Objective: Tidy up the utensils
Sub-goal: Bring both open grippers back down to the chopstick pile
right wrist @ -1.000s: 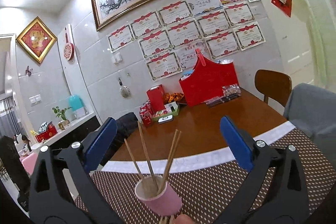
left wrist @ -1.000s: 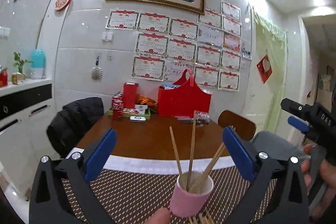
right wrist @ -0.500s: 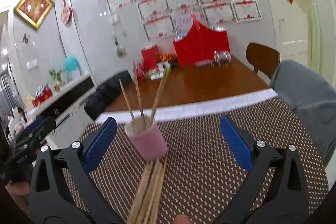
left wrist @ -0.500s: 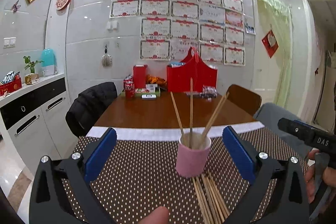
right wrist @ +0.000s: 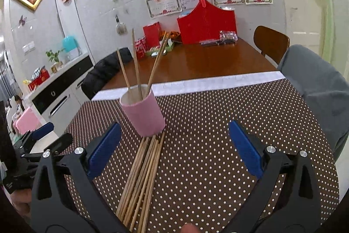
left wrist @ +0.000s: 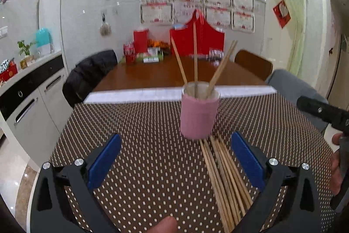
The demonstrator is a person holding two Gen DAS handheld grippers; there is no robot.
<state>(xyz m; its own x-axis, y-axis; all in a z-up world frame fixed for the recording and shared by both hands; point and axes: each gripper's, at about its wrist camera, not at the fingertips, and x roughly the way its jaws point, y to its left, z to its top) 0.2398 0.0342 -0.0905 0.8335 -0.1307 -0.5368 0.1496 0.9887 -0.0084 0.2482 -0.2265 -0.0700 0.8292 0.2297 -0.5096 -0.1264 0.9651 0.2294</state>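
A pink cup [left wrist: 199,114] [right wrist: 144,114] stands upright on the brown dotted placemat [left wrist: 141,145] [right wrist: 207,134] with several wooden chopsticks [left wrist: 195,60] [right wrist: 136,62] leaning in it. A bundle of loose chopsticks [left wrist: 226,180] [right wrist: 141,180] lies flat just in front of the cup. My left gripper [left wrist: 176,161] is open above the mat, the bundle near its right finger. My right gripper [right wrist: 174,147] is also open, with the bundle near its left finger. Neither holds anything.
Beyond the placemat's white edge is a brown wooden table [left wrist: 157,73] [right wrist: 207,60] with red boxes [left wrist: 197,40] [right wrist: 207,25] at the wall. A black jacket on a chair [left wrist: 87,78] is left, a grey seat [right wrist: 316,84] right. The other gripper [left wrist: 322,113] shows at right.
Both grippers have tilted downward and drawn back from the cup, so the loose chopstick bundle on the mat now shows fully between the fingers. Both stay open.
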